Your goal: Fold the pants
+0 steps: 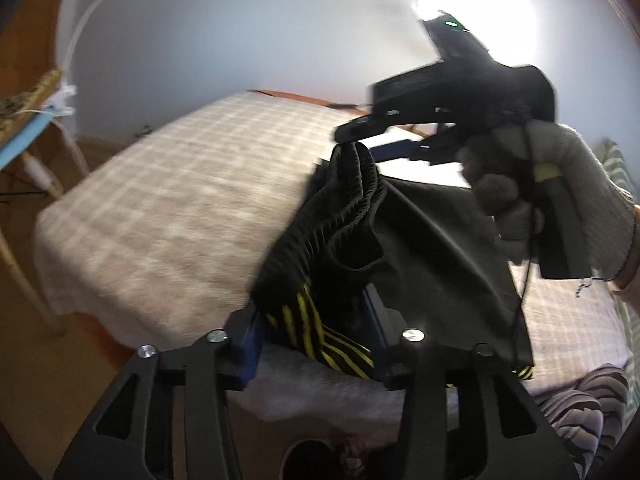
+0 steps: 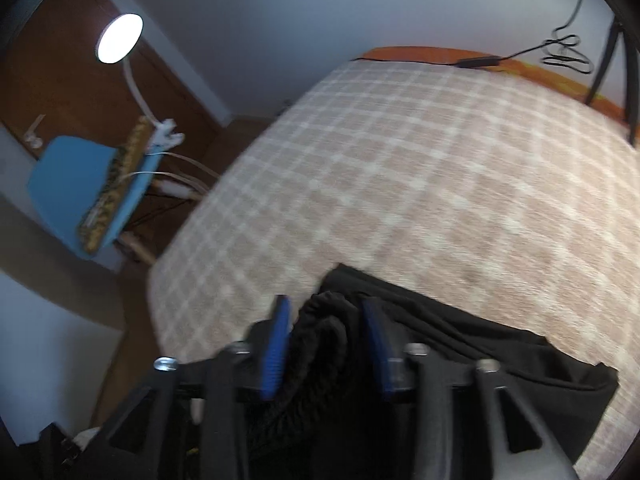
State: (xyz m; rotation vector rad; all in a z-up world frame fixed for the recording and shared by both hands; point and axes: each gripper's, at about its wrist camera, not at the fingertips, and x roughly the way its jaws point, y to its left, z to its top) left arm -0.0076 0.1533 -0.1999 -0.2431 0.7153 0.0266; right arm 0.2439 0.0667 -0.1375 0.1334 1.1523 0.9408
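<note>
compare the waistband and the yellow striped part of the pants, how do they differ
The waistband is plain black, ribbed and bunched; the striped part is black with yellow stripes and looks smooth. The waistband is raised at the right gripper, with a blue pad on each side of it in the right wrist view; the striped part hangs low between the pads of the left gripper. Both belong to the same black pants, over the checked bed.
</note>
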